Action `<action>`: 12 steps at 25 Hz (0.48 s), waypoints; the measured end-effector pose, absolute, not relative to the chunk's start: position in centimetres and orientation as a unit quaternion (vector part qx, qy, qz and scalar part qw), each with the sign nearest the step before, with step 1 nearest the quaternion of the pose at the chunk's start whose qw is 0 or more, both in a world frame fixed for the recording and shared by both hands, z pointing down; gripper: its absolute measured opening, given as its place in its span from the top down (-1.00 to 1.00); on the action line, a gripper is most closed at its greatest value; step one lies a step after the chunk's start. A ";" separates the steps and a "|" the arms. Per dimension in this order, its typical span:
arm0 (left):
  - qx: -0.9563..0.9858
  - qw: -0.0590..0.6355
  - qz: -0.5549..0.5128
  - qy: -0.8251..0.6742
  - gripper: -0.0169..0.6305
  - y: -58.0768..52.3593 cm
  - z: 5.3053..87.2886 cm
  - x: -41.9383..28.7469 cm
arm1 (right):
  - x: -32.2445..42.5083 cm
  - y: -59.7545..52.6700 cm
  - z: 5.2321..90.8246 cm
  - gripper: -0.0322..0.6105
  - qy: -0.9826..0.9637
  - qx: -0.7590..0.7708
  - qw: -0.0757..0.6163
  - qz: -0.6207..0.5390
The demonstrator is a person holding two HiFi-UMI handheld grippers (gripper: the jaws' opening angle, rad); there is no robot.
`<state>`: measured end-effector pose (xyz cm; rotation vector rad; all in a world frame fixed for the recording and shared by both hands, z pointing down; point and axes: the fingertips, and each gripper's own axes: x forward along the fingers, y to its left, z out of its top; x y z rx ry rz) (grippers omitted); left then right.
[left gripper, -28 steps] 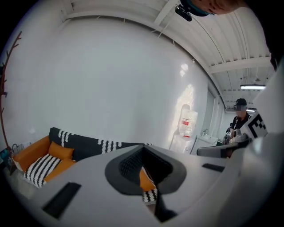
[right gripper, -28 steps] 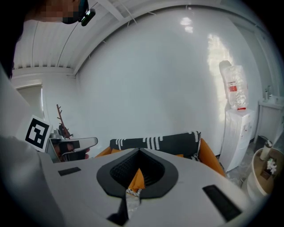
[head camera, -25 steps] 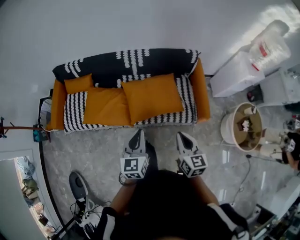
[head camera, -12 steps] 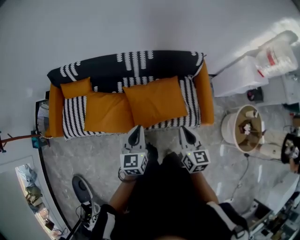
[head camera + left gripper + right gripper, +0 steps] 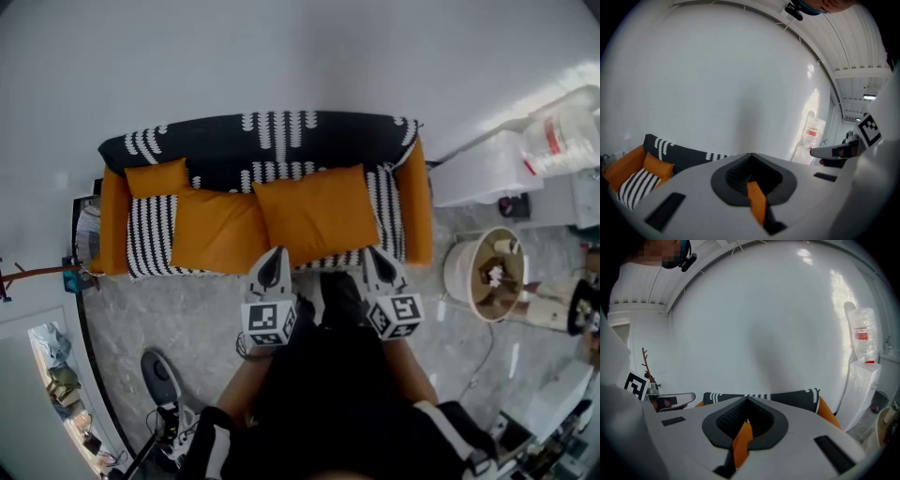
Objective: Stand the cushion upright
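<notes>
Left gripper and right gripper hover side by side at the sofa's near edge, each with fingers pressed together on nothing. The big orange cushion lies on the seat, right of centre, just beyond them.

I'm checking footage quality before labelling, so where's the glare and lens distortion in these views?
Head view: fisheye bows the sofa and wall, bright streak at upper right. Left gripper view: black rim all round, glare patches on the wall at right. Right gripper view: same black rim, wall glare at upper right.
</notes>
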<state>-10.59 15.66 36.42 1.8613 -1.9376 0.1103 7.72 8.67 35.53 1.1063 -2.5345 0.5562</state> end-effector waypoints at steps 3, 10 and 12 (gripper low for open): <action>0.664 0.227 0.045 -0.711 0.96 14.1 37.1 -11.1 | 7.2 6.4 36.0 0.91 -0.890 0.378 0.163 0.196; 0.635 0.241 0.050 -0.732 0.96 8.8 38.9 -12.3 | 6.4 0.3 37.8 0.91 -0.898 0.351 0.178 0.199; 0.620 0.249 0.048 -0.742 0.96 7.4 39.7 -12.8 | 6.6 -1.5 38.6 0.91 -0.897 0.348 0.186 0.200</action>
